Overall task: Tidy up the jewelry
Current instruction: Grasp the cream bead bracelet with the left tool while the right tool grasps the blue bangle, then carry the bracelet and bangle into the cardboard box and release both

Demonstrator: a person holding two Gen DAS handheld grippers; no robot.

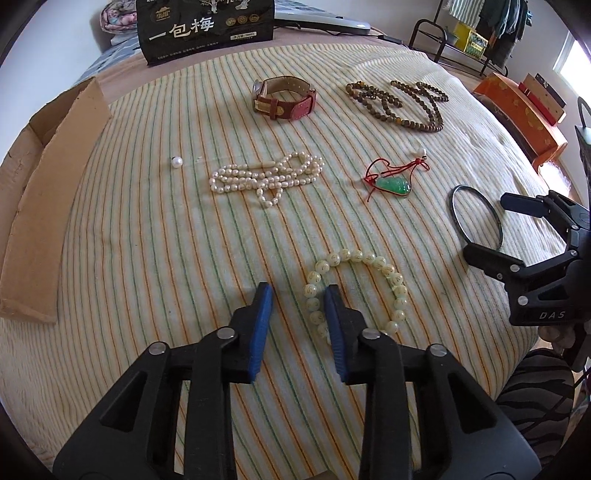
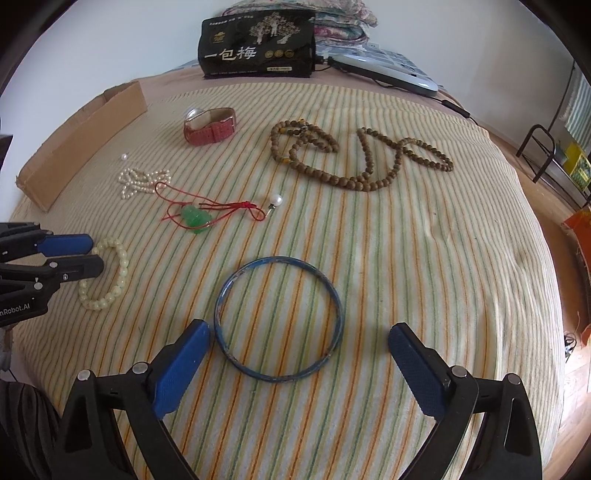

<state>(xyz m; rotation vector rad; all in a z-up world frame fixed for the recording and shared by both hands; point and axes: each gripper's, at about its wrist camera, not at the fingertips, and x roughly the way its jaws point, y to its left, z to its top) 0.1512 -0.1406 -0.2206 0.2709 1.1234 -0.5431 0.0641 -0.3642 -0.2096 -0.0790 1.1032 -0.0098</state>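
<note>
A pale cream bead bracelet [image 1: 391, 277] lies on the striped cloth [image 1: 147, 258]. My left gripper [image 1: 298, 295] points down at it with its jaws narrow. The bracelet's left strand lies between them beside the right pad [image 1: 334, 321], and the left pad stands clear of the beads. From the right wrist view the left gripper [image 2: 96, 253] sits at the bracelet's [image 2: 120, 280] upper left. My right gripper [image 2: 300, 330] is wide open just above the cloth, with the near half of a blue bangle [image 2: 338, 306] between its fingertips, untouched.
Farther back lie a pearl necklace [image 1: 266, 175], a loose pearl [image 1: 176, 161], a jade pendant on red cord [image 1: 391, 184], a red-strapped watch [image 1: 284, 98] and brown wooden beads [image 1: 399, 103]. A cardboard box [image 1: 55, 177] stands at the left and a black bag [image 1: 207, 29] at the back.
</note>
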